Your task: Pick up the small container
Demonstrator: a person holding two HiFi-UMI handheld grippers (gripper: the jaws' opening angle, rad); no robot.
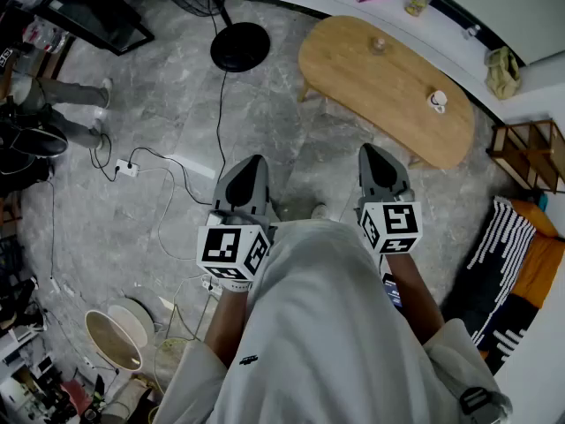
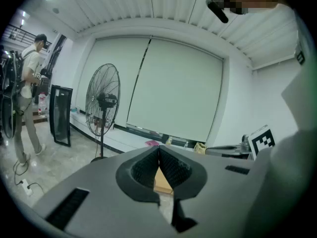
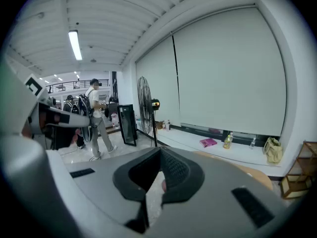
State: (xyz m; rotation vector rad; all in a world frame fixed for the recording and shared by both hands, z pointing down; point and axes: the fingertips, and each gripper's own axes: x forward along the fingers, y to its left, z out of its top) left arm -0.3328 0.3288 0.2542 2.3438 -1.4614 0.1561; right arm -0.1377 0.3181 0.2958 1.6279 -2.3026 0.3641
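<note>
Since the small container (image 1: 437, 102) on the table (image 1: 388, 87) lay well apart, the left gripper (image 1: 252, 168) and right gripper (image 1: 371, 155) (both empty) were pressed together, probably just waiting.

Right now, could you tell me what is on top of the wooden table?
Two things stand apart on the table: a small container and a white cup. The whole top shows; their contents do not.

You're in a big open hall, more studio than home: grey stone floor (image 1: 177, 104), low wooden worktop (image 1: 388, 87), pedestal fan (image 2: 103, 100), wide roller blinds (image 2: 173, 88), strip lights (image 3: 75, 44).
</note>
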